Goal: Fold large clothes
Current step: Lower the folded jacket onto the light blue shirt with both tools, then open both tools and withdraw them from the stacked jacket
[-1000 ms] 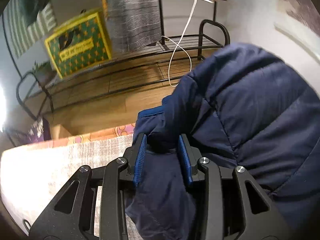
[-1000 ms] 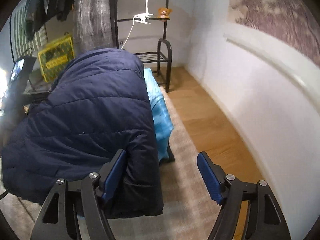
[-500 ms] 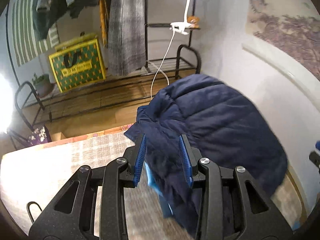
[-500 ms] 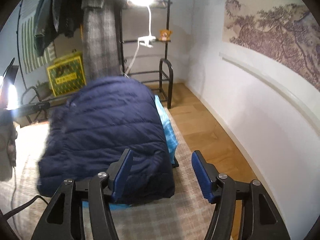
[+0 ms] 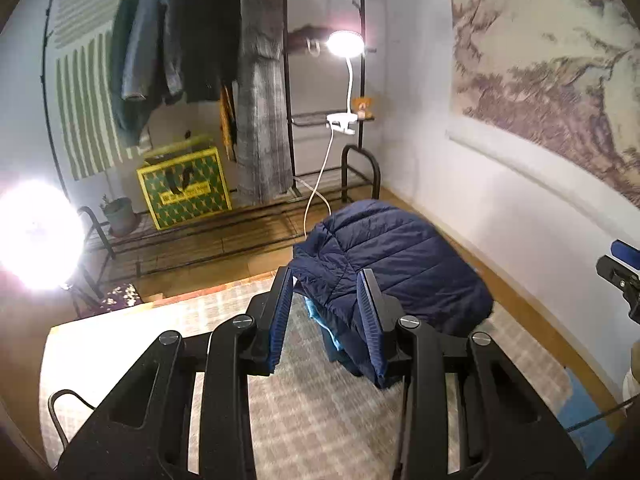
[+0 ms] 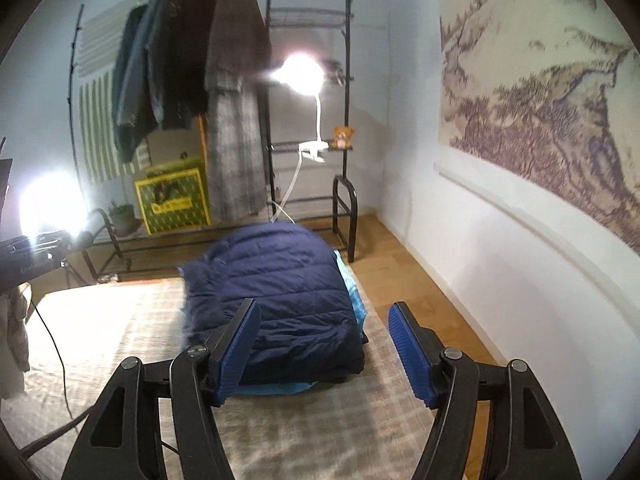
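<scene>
The left gripper [image 5: 324,312] stands with its blue pads a modest gap apart and nothing pressed between them, the right gripper [image 6: 324,344] spread wide and likewise empty, its jaws having just been opening a little further. Beyond both, well apart from the fingertips, the navy quilted puffer jacket [image 6: 280,296] lies folded in a compact bundle on the pale checked rug [image 6: 304,432], its light-blue lining [image 6: 354,292] peeping out along the edges. Behind it stand a black clothes rack [image 5: 362,128] hung with coats, a clip-on lamp [image 5: 345,44] and a green-and-yellow box [image 5: 184,188].

Jacket's [image 6: 276,296] left edge motion-blurred
</scene>
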Tool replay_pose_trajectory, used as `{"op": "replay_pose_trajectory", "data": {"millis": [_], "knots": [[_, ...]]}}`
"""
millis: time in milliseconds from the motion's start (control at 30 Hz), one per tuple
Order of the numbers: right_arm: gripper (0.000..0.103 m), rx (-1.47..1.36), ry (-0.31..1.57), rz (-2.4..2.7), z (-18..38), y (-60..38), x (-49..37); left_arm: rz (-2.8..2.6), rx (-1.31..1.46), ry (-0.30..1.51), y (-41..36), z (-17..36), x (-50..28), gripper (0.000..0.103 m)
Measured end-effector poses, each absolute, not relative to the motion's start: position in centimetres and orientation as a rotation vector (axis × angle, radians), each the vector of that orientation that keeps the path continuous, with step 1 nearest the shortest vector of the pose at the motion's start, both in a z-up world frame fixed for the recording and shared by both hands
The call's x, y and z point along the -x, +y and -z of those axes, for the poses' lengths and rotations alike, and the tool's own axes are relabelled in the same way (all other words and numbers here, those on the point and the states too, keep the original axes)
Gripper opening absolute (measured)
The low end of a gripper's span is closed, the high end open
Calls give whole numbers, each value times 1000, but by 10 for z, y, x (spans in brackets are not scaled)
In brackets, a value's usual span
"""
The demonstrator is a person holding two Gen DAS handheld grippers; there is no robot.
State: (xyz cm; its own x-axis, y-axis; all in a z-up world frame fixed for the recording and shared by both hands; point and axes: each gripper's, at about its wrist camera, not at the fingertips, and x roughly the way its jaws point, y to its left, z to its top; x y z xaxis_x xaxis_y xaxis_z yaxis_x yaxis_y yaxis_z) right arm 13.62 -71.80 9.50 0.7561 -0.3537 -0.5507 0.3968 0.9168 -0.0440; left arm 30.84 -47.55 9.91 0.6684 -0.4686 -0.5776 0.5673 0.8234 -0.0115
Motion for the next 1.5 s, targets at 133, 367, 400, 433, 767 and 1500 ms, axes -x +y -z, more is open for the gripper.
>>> {"op": "replay_pose_trajectory", "data": {"millis": [133,367,400,433,767,1500], "knots": [[70,-65,549,398,-123,-692,-107,601,-169,550,-441,-131,-268,36],[70,-39,483,371,-163,-649,-60,611,-154,478,-389,-173,-208,36],[70,-33,472,367,-169,-642,-53,613,-149,470,-381,-180,-199,36],[70,-30,467,366,-173,-638,-48,614,-145,464,-374,-185,-193,36],[70,-12,395,315,-212,-594,0,605,-139,393,-314,-226,-129,36],[101,11,408,360,-142,-516,31,665,-133,516,-252,-106,-65,52]]}}
